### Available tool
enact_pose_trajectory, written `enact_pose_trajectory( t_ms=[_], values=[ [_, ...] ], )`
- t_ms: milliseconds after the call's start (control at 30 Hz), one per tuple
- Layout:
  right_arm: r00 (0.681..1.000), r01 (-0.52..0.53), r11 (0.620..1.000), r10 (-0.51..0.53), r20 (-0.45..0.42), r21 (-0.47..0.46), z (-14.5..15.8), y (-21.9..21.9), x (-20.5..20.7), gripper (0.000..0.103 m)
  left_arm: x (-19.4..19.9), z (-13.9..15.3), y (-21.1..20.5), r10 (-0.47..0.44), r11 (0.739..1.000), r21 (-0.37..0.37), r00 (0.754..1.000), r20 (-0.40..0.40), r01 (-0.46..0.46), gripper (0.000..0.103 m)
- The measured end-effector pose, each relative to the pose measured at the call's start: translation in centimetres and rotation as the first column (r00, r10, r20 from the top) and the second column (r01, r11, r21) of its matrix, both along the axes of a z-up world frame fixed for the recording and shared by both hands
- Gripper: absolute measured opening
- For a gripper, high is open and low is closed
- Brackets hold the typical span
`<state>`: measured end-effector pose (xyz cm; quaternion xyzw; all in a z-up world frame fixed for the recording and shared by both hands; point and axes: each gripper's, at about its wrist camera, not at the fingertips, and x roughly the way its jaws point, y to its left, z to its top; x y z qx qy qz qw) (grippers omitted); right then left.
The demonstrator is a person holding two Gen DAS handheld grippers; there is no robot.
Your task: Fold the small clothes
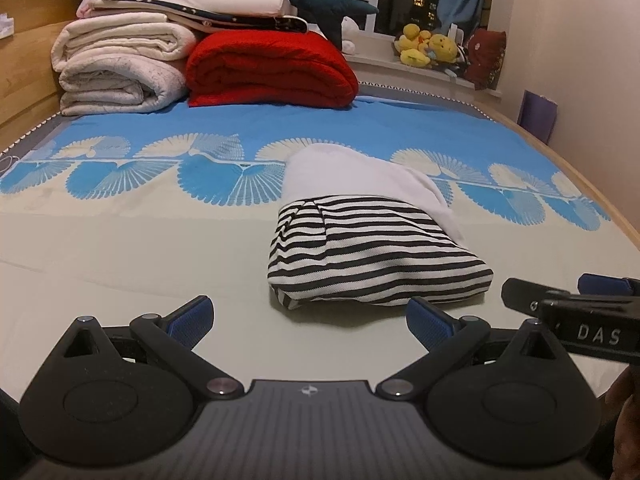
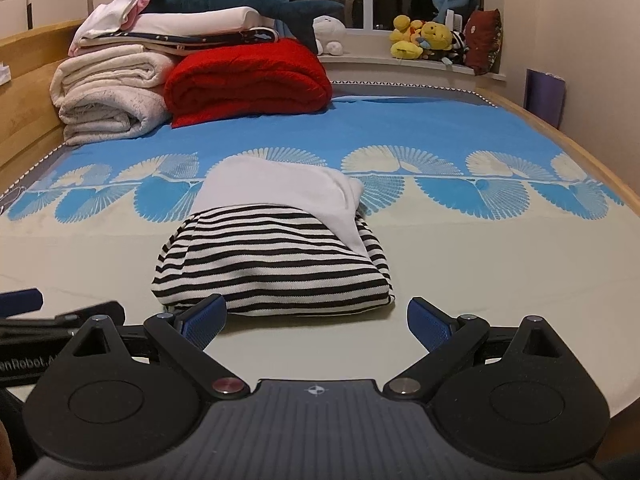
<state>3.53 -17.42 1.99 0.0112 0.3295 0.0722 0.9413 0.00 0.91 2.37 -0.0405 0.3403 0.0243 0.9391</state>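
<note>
A small garment, black-and-white striped (image 1: pixel 372 256) with a plain white part (image 1: pixel 360 178) on its far side, lies folded in a compact bundle on the bed. It also shows in the right wrist view (image 2: pixel 272 264). My left gripper (image 1: pixel 310 320) is open and empty, just short of the bundle's near left corner. My right gripper (image 2: pixel 316 322) is open and empty, right in front of the bundle's near edge; its left pad (image 2: pixel 202 320) is close to the fabric. The right gripper also shows at the right edge of the left wrist view (image 1: pixel 568 300).
The bed sheet (image 1: pixel 120 248) is cream with a blue fan-patterned band. Folded white blankets (image 1: pixel 120 68), a red blanket (image 1: pixel 272 70) and a dark plush shark (image 1: pixel 304 0) are stacked at the far left. Plush toys (image 1: pixel 428 46) sit on the windowsill. A wooden bed frame (image 1: pixel 24 92) runs along the left.
</note>
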Motion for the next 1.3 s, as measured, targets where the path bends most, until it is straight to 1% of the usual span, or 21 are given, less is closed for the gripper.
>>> enact_pose_trajectory(
  t_ms=[200,1300],
  values=[
    [1.0,-0.02,1.0,0.02,0.008,-0.022,0.01,0.34,-0.11,0.097,-0.06,0.07,-0.04,-0.011,1.0,-0.006,1.0,0.001,0.011,0.102],
    [1.0,-0.019,1.0,0.019,0.005,-0.016,0.04,0.32,-0.13,0.097,-0.13,0.13,-0.06,-0.008,1.0,-0.019,1.0,-0.002,0.008,0.102]
  ],
)
